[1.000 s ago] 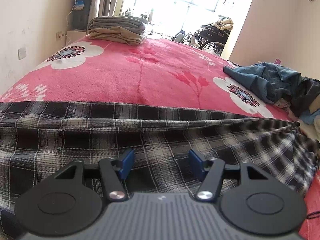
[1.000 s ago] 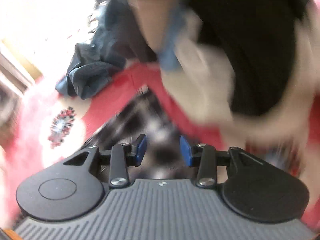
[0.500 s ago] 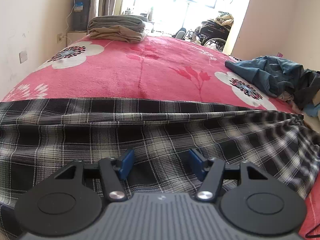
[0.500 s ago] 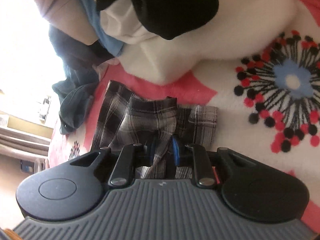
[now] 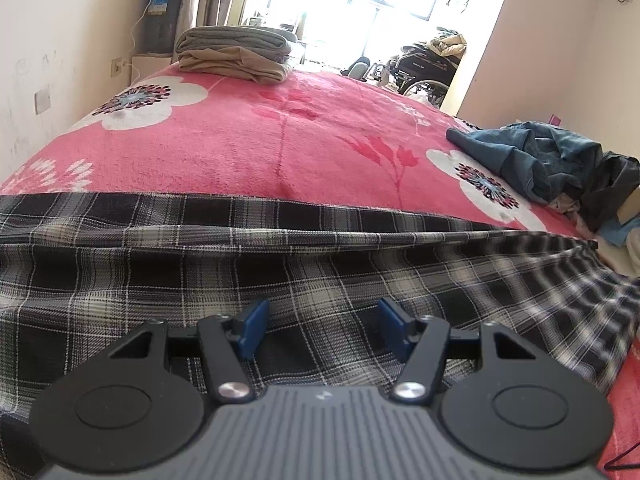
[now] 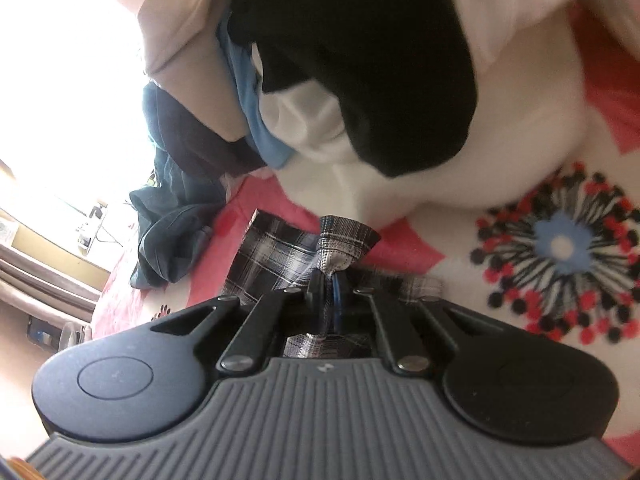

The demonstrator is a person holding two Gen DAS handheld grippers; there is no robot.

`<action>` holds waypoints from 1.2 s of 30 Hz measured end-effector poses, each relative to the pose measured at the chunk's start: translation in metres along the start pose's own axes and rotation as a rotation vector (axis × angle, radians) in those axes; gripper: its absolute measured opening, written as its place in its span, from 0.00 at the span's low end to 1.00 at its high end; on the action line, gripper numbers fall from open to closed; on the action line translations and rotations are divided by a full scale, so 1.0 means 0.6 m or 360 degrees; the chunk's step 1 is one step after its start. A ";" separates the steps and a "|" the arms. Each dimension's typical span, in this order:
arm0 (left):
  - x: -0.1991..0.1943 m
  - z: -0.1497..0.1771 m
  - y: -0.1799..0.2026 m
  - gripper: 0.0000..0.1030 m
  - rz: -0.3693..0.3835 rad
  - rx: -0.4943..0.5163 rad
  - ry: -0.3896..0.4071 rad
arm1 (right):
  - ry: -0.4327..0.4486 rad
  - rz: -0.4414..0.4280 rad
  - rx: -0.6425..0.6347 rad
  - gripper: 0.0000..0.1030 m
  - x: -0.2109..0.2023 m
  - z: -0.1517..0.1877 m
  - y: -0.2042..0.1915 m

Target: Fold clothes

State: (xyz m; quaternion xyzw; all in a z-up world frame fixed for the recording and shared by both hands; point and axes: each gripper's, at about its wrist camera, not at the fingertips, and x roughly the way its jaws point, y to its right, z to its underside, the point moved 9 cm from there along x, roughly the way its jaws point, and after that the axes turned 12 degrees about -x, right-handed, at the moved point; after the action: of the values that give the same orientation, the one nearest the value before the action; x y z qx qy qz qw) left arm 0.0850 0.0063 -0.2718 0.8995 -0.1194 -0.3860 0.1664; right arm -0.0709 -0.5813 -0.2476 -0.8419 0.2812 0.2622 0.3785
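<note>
Left wrist view: plaid garment [image 5: 304, 264] lay spread across the pink floral bed [image 5: 248, 148], directly under and ahead of the left claw [image 5: 322, 330]. Jaws stood apart, nothing between them; claw angled down at the cloth.

Right wrist view: right claw [image 6: 330, 300] had just been closing (now clamped) on a bunched plaid corner; view rolled, clothes heap [image 6: 360, 60] beyond.

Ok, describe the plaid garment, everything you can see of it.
The plaid garment is thin woven cloth, checked black, grey and white. It lies spread and wrinkled across the near end of the pink floral blanket. The left gripper is open over it, gripping nothing. The right gripper has just closed, pinching one bunched corner.
</note>
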 end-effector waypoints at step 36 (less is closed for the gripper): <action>0.000 -0.004 -0.009 0.60 -0.0029 -0.0018 0.0019 | 0.0032 0.0311 -0.0808 0.13 -0.011 0.044 0.021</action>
State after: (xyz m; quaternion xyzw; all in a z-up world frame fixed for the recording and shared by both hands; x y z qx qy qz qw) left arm 0.0871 0.0118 -0.2724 0.9019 -0.1082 -0.3826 0.1686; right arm -0.0901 -0.5654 -0.2647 -0.8813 0.2902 0.3512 0.1254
